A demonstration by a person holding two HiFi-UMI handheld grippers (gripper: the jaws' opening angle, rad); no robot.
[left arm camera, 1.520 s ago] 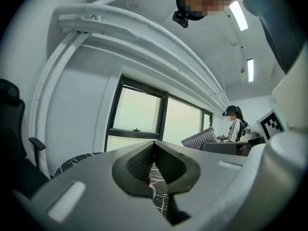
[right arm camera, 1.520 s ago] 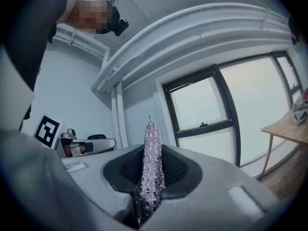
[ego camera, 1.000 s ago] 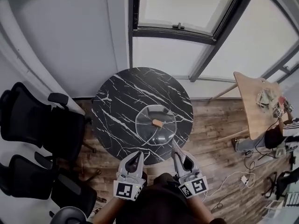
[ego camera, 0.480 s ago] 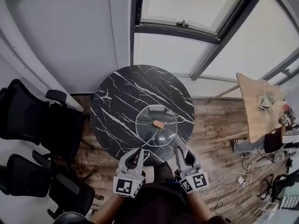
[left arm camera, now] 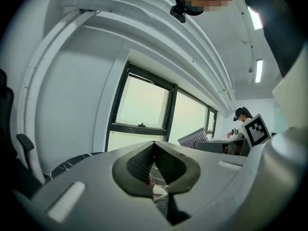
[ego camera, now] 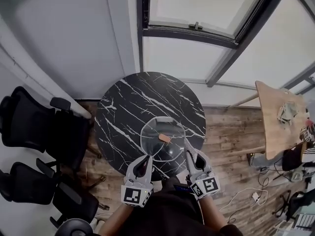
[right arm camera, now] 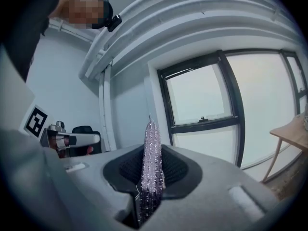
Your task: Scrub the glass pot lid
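The glass pot lid [ego camera: 153, 128] lies flat on the round black marble table [ego camera: 130, 100], near its front edge, with a small orange-brown knob [ego camera: 165, 138] at its centre. My left gripper [ego camera: 146, 160] hovers just short of the lid's near rim, jaws shut with nothing between them; in the left gripper view [left arm camera: 153, 147] its pads meet. My right gripper [ego camera: 188, 150] sits at the lid's near right rim. It is shut on a pale pink glittery scrubber [right arm camera: 150, 146] that sticks up past the jaws of the right gripper [right arm camera: 153, 153].
Black office chairs [ego camera: 34, 127] stand left of the table, another [ego camera: 29, 191] nearer me. A wooden side table [ego camera: 276, 114] with clutter is at the right. A window [ego camera: 197, 9] fills the far wall. Cables [ego camera: 256, 195] lie on the wood floor.
Both grippers have edged slightly forward toward the lid; the right one now reaches its near right rim. The lid has not moved.
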